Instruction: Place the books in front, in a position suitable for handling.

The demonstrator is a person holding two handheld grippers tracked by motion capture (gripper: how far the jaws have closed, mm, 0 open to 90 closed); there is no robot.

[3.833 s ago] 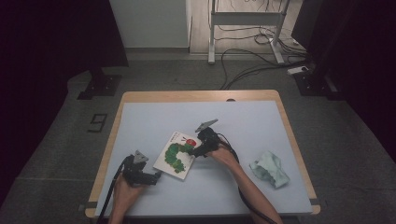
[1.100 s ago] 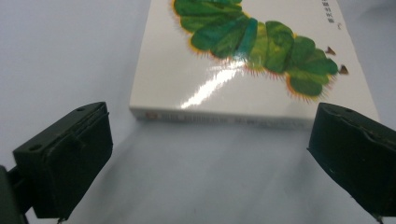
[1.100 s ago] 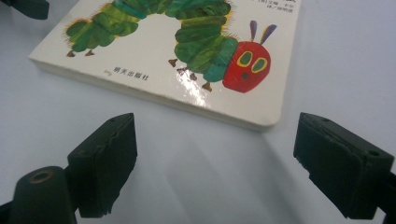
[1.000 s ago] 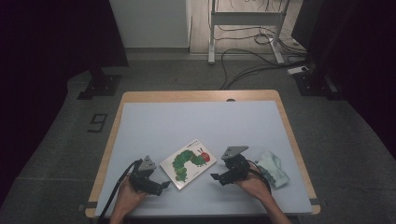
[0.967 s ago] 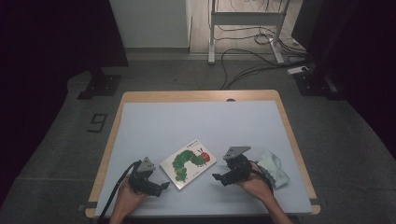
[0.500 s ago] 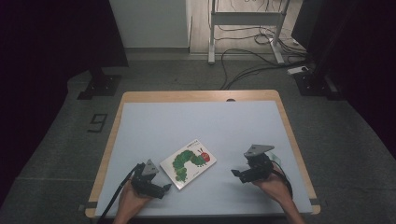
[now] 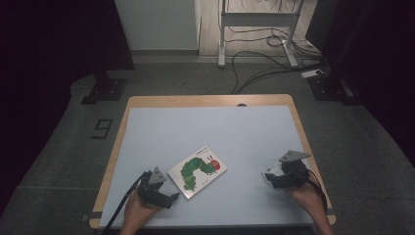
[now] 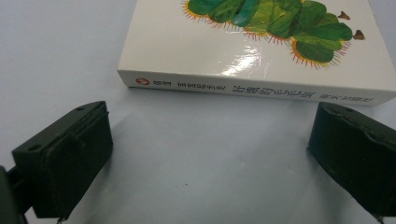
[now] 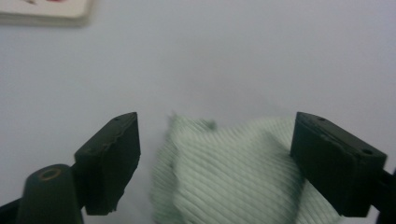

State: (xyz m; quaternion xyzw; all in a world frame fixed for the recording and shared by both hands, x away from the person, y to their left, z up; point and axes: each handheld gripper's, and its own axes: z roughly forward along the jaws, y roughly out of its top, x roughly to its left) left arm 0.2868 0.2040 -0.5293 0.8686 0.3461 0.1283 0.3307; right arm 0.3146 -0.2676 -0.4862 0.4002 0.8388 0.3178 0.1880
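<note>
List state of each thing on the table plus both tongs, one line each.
book: closed, lying flat, cover up, spine towards the left tongs
cloth: crumpled, pale green, on the table between the right jaws
left tongs: open, empty, just short of the book's spine
right tongs: open, straddling the cloth, not closed on it

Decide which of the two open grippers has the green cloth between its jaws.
The right gripper: the ribbed green cloth lies between its open jaws. The left gripper instead faces the spine of the caterpillar book.
</note>
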